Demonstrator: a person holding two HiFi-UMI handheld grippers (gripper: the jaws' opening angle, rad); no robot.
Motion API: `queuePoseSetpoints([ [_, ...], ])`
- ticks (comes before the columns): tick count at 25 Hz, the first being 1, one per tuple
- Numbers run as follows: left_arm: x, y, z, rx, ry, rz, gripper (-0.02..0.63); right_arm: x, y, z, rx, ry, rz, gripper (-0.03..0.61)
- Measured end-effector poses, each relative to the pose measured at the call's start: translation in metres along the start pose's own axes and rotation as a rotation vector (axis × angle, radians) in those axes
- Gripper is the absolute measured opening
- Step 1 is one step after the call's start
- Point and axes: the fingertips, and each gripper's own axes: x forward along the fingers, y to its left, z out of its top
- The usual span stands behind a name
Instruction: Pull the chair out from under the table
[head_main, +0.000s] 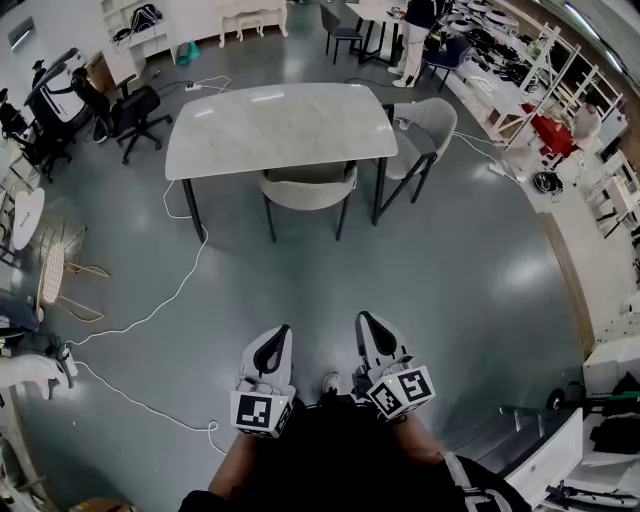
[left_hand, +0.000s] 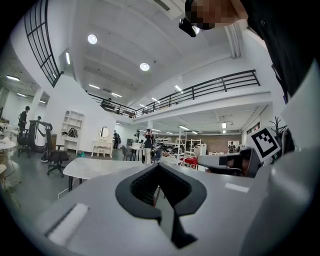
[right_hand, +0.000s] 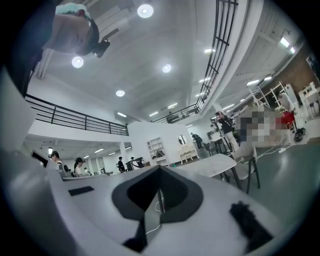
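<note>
**A:** What are the hands doing?

**B:** The left gripper (head_main: 278, 340) and right gripper (head_main: 368, 330) are both clenched on nothing. They're held level, side by side (likely just carried, since nothing is within reach).

**A:** And the chair?

**B:** The chair (head_main: 308, 188) is tucked under the near edge of the table (head_main: 270, 125), its back towards us, well apart from both grippers.

**A:** So the pull hasn't begun?

**B:** I'd say not. The walk across the floor comes first, past the white cable (head_main: 150, 312) on the left.
</note>
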Motion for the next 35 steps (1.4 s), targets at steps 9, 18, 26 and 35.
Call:
queuePoseSetpoints([
  [9, 0.019, -0.030, -0.006, 0.005, 0.009, 0.023, 0.009, -0.016, -0.028, 0.004, -0.007, 0.022, 0.037, 0.016],
  [18, 0.032, -0.047, -0.013, 0.040, 0.029, 0.082, 0.009, -0.020, -0.065, 0.005, -0.001, 0.025, 0.091, 0.016],
  [26, 0.064, -0.034, -0.027, 0.019, 0.062, 0.086, 0.008, 0.002, -0.082, 0.003, 0.015, 0.030, 0.076, 0.015],
  [35, 0.137, 0.020, -0.022, 0.027, 0.061, 0.032, 0.008, 0.081, -0.109, 0.009, -0.005, 0.026, 0.062, 0.016],
])
